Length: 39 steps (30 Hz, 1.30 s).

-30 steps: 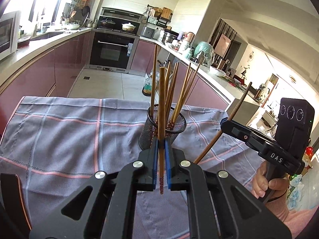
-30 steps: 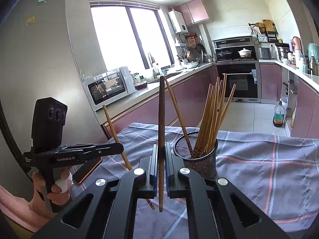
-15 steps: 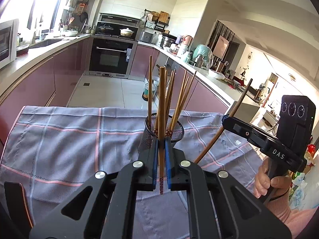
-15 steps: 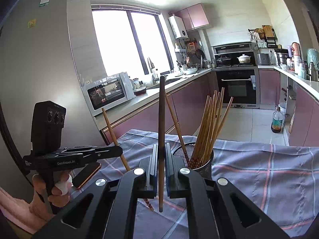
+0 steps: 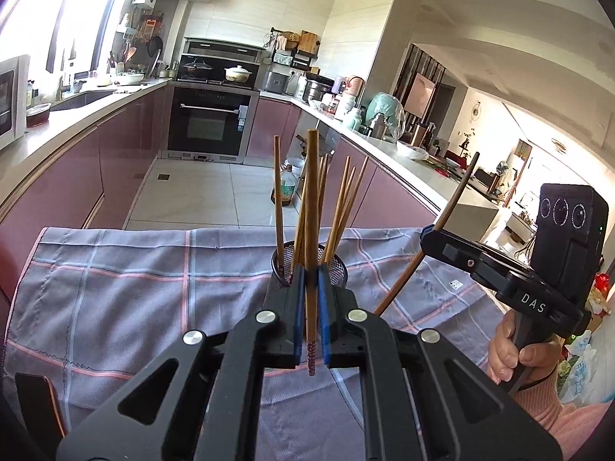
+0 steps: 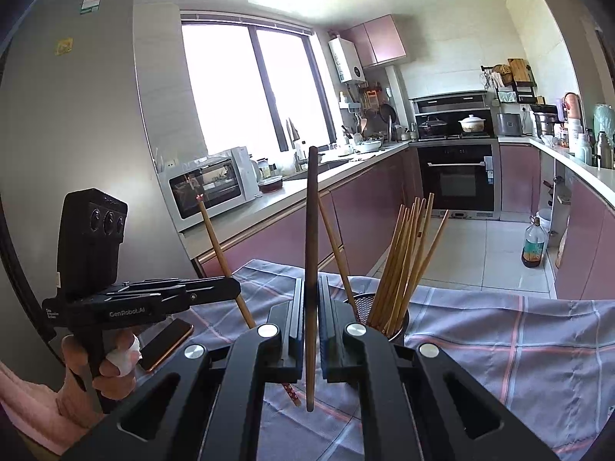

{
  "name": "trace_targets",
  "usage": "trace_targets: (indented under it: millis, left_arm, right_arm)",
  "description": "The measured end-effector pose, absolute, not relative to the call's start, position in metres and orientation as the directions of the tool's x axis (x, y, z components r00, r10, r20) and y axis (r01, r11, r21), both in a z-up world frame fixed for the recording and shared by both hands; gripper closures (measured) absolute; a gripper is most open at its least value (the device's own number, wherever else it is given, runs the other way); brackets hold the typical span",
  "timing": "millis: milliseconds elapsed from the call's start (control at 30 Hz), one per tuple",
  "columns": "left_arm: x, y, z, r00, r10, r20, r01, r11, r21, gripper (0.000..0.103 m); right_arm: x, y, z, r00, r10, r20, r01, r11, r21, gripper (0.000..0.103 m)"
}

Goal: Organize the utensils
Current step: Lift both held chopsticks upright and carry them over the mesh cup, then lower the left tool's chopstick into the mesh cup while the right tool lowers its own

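Left hand-held gripper (image 5: 310,292): blue pads clamped on a light chopstick (image 5: 311,207). Long axis upright along the gripper's midline; patterned pink end hangs just below the pads, plain end points up. In the right wrist view this same stick leans up and to the left, pink tip topmost.

Right hand-held gripper (image 6: 311,299): closed on a dark chopstick (image 6: 311,230). Also near upright, long axis running from a rounded end below the pads to a blunt end high above them. From the left wrist view it slants up to the right, upper end toward the kitchen counter.

Mesh cup (image 6: 384,307) stands on the grey plaid cloth (image 5: 134,288) that covers the worktop, just beyond both grippers. It carries a bundle of light chopsticks (image 6: 407,253), all end-down in the cup, fanning up and outward. One stick (image 5: 277,207) stands apart at the cup's left rim, nearly vertical.

Both held sticks are above the cloth, near the cup, not in it.

Phone (image 6: 165,345) lies flat on the cloth's left edge, near the left hand (image 6: 100,368). Right hand (image 5: 515,353) grips its handle at the right edge of the left wrist view, pink sleeve below.
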State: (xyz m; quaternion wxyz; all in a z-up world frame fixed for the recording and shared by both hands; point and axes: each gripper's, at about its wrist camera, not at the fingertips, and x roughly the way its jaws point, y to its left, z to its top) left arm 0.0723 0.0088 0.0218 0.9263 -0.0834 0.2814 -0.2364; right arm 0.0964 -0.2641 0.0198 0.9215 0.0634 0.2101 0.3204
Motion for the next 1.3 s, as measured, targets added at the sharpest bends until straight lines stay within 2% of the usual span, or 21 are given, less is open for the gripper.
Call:
trace_targets:
  millis: [1300]
  left_arm:
    - [0.091,-0.002,0.060,0.774,-0.481,-0.410,0.416,0.876,-0.242,0.096]
  right_arm:
    - [0.114,-0.269,0.044,0.753,0.586,-0.299,-0.547,0.810,0.210,0.098]
